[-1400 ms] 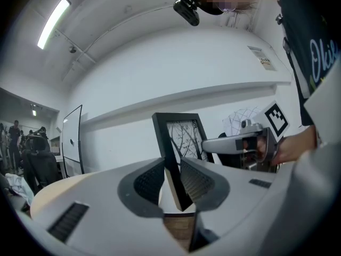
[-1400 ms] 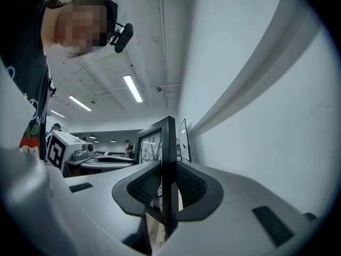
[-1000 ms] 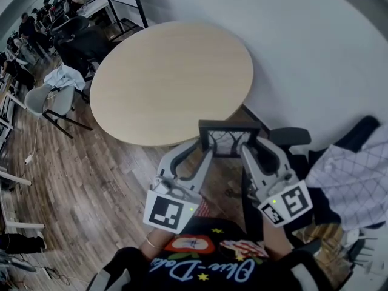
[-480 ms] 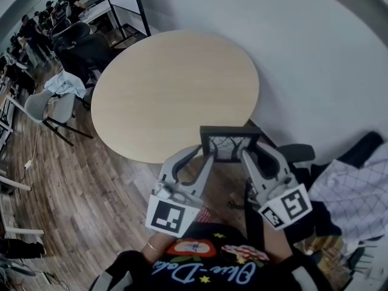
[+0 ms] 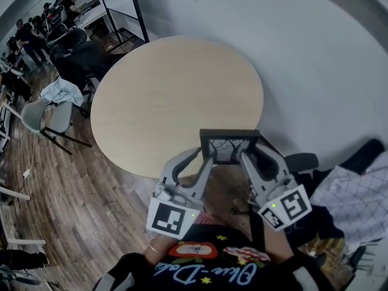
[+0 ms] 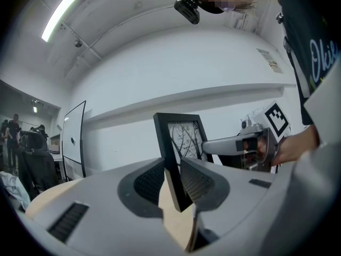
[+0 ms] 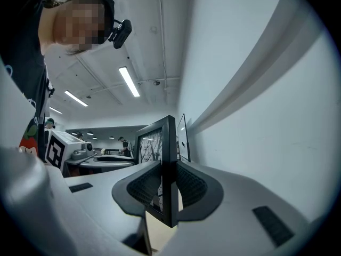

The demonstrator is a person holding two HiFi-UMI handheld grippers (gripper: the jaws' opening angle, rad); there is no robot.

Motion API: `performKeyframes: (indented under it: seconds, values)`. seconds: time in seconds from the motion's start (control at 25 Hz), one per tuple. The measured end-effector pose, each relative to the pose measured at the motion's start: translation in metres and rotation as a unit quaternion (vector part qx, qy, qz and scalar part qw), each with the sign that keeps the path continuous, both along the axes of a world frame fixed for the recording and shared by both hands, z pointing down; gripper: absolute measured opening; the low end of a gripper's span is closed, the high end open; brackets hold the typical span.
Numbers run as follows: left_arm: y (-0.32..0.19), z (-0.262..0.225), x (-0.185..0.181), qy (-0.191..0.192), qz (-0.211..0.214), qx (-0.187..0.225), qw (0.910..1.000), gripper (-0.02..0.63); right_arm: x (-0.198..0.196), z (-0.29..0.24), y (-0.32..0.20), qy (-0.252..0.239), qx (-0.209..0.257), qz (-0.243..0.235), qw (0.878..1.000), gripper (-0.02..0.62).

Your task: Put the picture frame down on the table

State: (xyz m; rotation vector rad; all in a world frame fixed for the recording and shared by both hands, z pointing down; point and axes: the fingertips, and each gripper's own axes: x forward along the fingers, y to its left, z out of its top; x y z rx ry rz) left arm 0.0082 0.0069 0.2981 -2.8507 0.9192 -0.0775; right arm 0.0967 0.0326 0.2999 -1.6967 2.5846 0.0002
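Note:
A black picture frame point(image 5: 229, 146) with a branch print hangs upright in the air at the near edge of the round wooden table point(image 5: 176, 93). My left gripper point(image 5: 208, 158) is shut on the frame's left side, and my right gripper point(image 5: 245, 156) is shut on its right side. In the left gripper view the frame point(image 6: 178, 143) stands between the ribbed pads, with the other gripper behind it. The right gripper view shows the frame point(image 7: 160, 167) edge-on, pinched between both pads. The frame's bottom edge is hidden behind the grippers in the head view.
A white wall point(image 5: 315, 59) curves close behind the table on the right. Grey chairs point(image 5: 45, 111) and draped clothing stand on the wood floor at the left. A chair with a checked cloth point(image 5: 357, 193) sits at my right. People sit at desks far back left.
Both grippers have carried the frame forward, so it now overlaps the table's near edge. The grip on both sides is unchanged.

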Motion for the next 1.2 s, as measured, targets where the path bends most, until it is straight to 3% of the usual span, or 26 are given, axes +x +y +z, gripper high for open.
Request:
performKeyframes:
  seconds: [0.52, 0.84, 1.2]
  values:
    - [-0.04, 0.004, -0.013, -0.001, 0.011, 0.001, 0.9999, 0.094, -0.013, 0.007, -0.039, 0.004, -0.013, 0.013, 1.0, 0.071]
    - [-0.049, 0.014, -0.019, -0.007, -0.006, 0.0, 1.0, 0.094, -0.017, 0.017, -0.05, 0.001, -0.013, -0.003, 1.0, 0.071]
    - [-0.075, 0.019, -0.052, -0.005, -0.028, -0.017, 0.9994, 0.094, -0.051, 0.02, -0.081, 0.0, -0.028, -0.024, 0.999, 0.071]
